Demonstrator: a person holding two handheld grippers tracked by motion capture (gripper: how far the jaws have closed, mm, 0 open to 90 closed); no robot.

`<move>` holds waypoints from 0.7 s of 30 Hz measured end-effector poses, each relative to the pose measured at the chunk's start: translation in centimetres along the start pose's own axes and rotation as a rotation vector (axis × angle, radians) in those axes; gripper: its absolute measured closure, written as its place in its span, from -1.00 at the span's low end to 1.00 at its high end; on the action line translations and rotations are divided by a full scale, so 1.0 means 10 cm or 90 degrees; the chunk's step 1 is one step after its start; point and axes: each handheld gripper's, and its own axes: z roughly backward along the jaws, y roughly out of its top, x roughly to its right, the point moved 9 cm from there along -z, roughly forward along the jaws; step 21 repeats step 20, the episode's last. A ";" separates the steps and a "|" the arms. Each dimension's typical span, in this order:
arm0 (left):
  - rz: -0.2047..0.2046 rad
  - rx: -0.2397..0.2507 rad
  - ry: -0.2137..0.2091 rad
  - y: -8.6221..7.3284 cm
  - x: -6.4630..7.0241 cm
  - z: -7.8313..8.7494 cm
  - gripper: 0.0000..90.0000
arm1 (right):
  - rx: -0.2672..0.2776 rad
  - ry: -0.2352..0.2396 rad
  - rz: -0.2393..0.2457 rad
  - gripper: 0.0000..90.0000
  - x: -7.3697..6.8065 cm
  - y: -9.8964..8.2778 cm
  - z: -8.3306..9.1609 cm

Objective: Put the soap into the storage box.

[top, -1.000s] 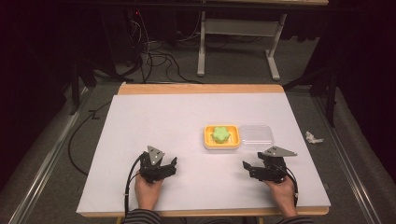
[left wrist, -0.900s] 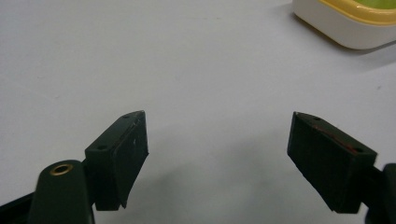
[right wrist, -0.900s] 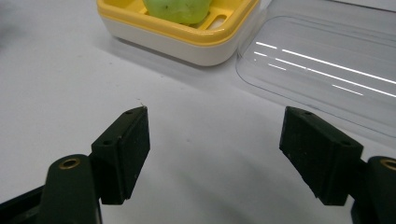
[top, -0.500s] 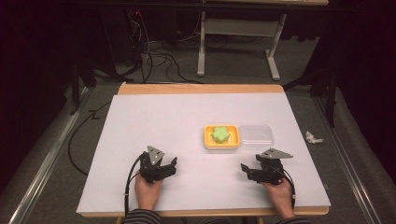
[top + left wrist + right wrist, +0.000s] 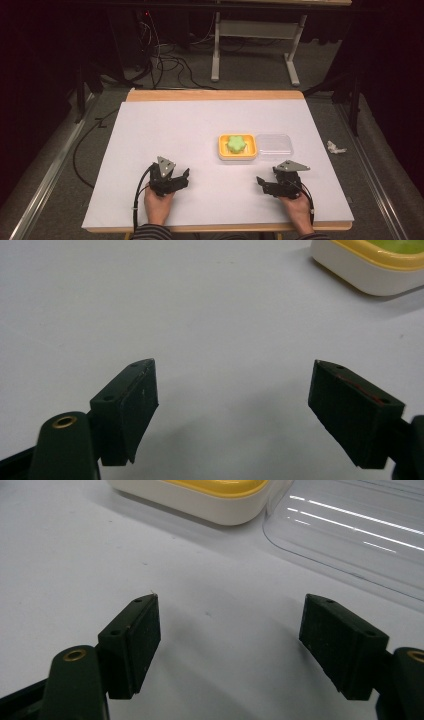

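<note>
Holding green soap (image 5: pixel 237 144): yellow dish (image 5: pixel 223 151)

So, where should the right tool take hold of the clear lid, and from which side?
Probably the lid's near long edge, approached from the person's side by the right tool, open. It lies flat beside the yellow container, so only its thin rim offers a grip.

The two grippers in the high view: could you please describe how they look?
Both the left gripper and the right gripper are black, each topped by a grey three-cornered plate and trailing a black cable. Their jaws are blocky black pads. The person's cuffs look striped.
</note>
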 end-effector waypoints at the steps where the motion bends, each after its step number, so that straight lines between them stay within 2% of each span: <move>1: 0.000 0.000 0.000 0.00 0.00 0.00 -0.55 | -0.001 -0.001 0.001 -0.44 0.00 0.00 0.00; 6: 0.001 0.002 -0.001 0.00 0.00 0.00 -0.54 | -0.006 -0.003 0.003 -0.44 0.00 -0.01 -0.01; 11: 0.003 0.005 -0.002 0.01 0.00 0.01 -0.55 | -0.017 -0.019 0.024 -0.44 -0.01 -0.02 -0.03; 21: 0.005 0.006 -0.002 0.02 0.00 0.01 -0.55 | -0.020 -0.022 0.025 -0.44 -0.02 -0.02 -0.03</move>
